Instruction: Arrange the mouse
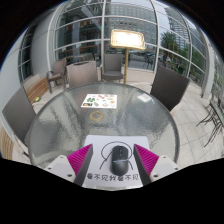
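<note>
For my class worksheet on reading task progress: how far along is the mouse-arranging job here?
Done: the hand-held gripper has reached the mouse, which lies between its open fingers on a white mat on the round glass table. In hand: the fingers flank the mouse, with gaps either side, not yet pressing. Left: closing on it and placing it; the target spot cannot be told.

The scene is lit by soft, even daylight admitted through the tall windows (110, 25) at the far side. Pale reflections of sky and frames are carried on the glass table (70, 115), and only faint shadows are cast. Straight lines are bent strongly towards the edges by the wide-angle lens.
</note>
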Motion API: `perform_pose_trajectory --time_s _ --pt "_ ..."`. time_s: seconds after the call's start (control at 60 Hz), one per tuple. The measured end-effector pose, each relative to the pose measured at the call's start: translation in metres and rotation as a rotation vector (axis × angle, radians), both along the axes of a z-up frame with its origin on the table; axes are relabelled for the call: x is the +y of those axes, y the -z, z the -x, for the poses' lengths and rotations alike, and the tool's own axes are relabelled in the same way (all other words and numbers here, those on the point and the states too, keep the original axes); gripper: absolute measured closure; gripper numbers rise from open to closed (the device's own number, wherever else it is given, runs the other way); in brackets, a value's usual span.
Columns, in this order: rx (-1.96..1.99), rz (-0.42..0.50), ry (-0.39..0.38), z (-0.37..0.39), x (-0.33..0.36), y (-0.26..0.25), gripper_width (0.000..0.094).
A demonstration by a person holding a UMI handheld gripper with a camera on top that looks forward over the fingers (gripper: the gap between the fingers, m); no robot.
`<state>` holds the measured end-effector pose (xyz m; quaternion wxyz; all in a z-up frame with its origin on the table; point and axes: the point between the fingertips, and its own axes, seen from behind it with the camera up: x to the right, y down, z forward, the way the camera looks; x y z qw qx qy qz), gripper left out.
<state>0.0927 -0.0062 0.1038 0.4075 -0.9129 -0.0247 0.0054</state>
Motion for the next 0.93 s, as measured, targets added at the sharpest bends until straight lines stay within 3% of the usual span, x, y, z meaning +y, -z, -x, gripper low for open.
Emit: perform_pose_trajectory --time_s 0.167,0.35,0.717,0.933 --pt "0.044 -0.065 -0.024 0.025 -0.041 -0.065 0.0126" --pt "0.040 -0.107 -0.026 0.041 -0.089 -0.101 0.0125" --pt "0.004 -0.111 -0.040 0.063 -0.157 -0.109 0.0127" --pt "0.009 -0.129 -0.045 0.070 -0.162 -0.111 0.0125"
